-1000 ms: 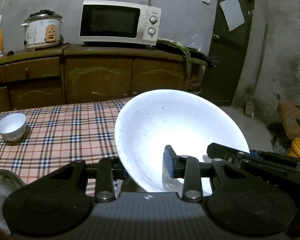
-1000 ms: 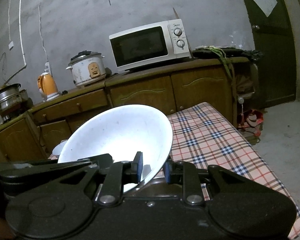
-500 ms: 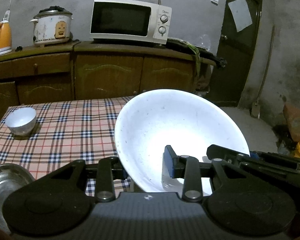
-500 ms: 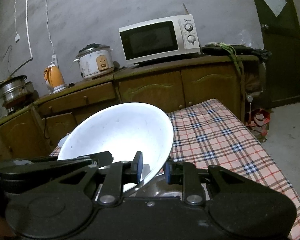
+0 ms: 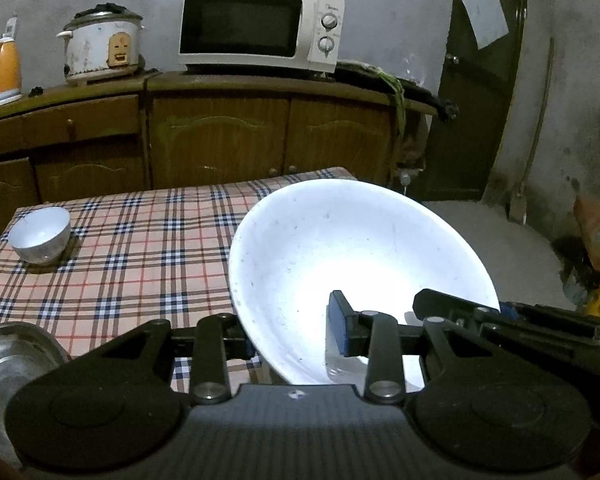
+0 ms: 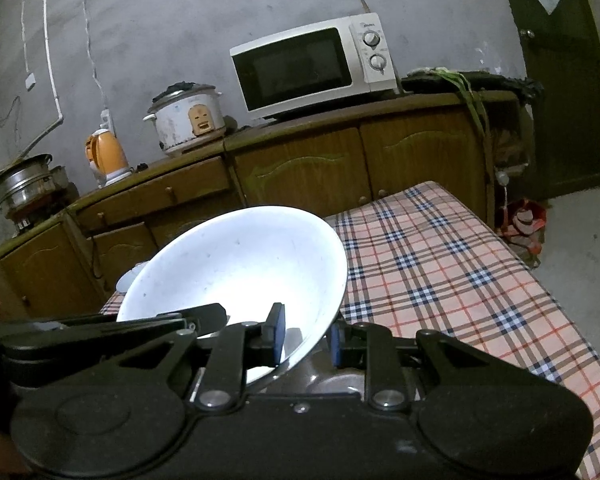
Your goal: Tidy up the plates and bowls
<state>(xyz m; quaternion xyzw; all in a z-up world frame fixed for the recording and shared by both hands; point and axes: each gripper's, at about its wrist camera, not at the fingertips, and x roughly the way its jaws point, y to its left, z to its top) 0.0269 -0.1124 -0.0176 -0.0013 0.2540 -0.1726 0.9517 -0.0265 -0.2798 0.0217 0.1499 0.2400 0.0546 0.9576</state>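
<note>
Writing shows only as a small word on the microwave (image 5: pixel 260 26) near its two knobs, too tiny to read; a blank sheet of paper (image 5: pixel 484 14) hangs on the dark door (image 5: pixel 480 100). One big white bowl (image 5: pixel 352 276) is held up over the checked tablecloth (image 5: pixel 140 256), tipped on its side. One small white bowl (image 5: pixel 40 234) sits far off on the cloth near the table's back left corner. One shiny metal bowl (image 5: pixel 8 364) sits at the near left edge of the table, close to the left tongs. On the wooden cabinet (image 5: pixel 220 136) stand one microwave, one white rice cooker (image 5: pixel 100 50) and one orange kettle (image 5: pixel 2 68). One metal pot (image 6: pixel 24 184) shows at the far left in the right wrist view. Both tongs pinch the big white bowl. The left tongs (image 5: pixel 290 330) are only a little apart, with one finger under the bowl's left rim and the blue pad inside the bowl. The right tongs (image 6: pixel 306 340) are also only a little apart, and they squeeze the bowl's right rim between two blue pads (image 6: pixel 278 334). More shiny metal shows just under the right tongs, but I cannot tell what it is.
</note>
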